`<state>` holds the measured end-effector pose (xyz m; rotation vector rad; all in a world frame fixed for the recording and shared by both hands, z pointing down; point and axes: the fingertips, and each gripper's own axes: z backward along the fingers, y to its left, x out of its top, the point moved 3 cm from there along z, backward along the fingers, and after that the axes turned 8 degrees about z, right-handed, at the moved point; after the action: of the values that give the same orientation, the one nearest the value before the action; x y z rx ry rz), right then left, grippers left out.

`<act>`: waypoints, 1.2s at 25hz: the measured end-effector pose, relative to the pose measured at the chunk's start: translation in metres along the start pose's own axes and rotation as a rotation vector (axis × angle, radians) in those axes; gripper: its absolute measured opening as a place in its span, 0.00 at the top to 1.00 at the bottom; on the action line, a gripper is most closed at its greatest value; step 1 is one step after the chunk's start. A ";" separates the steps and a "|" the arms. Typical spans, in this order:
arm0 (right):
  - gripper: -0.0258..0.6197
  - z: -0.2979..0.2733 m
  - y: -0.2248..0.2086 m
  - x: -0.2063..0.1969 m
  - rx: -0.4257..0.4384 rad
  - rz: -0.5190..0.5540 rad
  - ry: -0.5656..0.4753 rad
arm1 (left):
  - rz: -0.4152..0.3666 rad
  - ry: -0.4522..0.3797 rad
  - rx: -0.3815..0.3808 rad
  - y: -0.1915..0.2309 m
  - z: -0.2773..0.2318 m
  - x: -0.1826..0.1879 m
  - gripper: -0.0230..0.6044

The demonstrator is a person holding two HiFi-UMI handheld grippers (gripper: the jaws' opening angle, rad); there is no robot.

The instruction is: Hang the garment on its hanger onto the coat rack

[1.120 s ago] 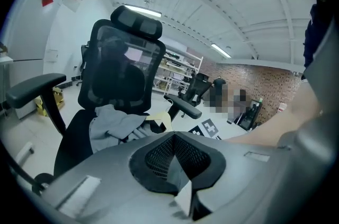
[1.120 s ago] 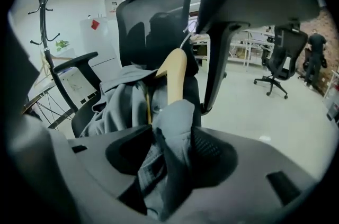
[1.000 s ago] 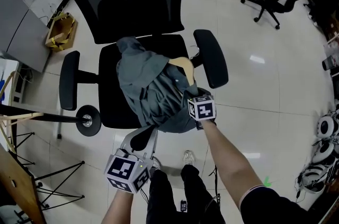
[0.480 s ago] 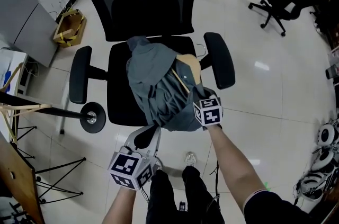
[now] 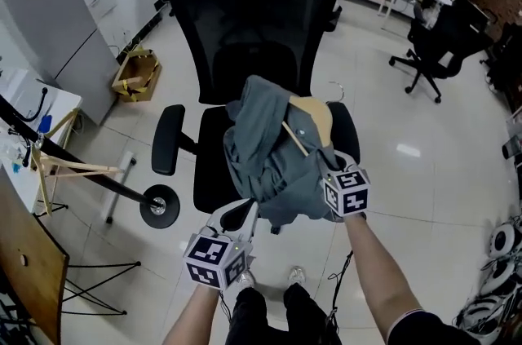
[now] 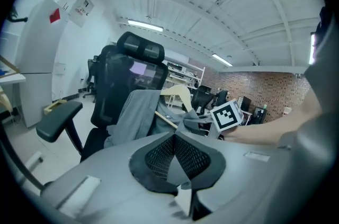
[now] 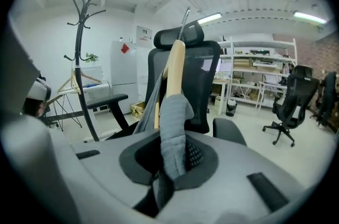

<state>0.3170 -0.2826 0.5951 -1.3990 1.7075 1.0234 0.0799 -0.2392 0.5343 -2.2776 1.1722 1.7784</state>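
Now garment (image 5: 265, 148) (grey) inside right gripper (image 7: 170, 157)

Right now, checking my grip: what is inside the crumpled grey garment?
A pale wooden hanger: one shoulder and its metal hook show above the grey garment; the rest is covered by cloth.

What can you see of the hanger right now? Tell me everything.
The hanger is pale wood, with a thin crossbar and a metal hook on top. It is held tilted over the office chair, with the grey garment draped over it and bunched to one side. The right gripper is shut on fabric covering its lower end. I cannot tell whether the wood is pinched too.
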 end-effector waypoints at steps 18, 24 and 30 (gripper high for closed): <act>0.91 0.174 -0.034 0.243 0.125 0.295 -0.350 | -0.237 -0.307 0.078 -0.052 0.087 0.160 0.96; 0.91 0.206 -0.003 0.280 0.287 0.387 -0.438 | -0.298 -0.421 0.184 -0.059 0.139 0.194 0.96; 0.91 0.216 0.053 0.299 0.504 0.471 -0.492 | -0.301 -0.497 0.337 -0.059 0.200 0.201 0.96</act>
<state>0.2182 -0.2144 0.2428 -0.3899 1.7708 0.9769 -0.0379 -0.2156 0.2708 -1.5971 0.8957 1.7256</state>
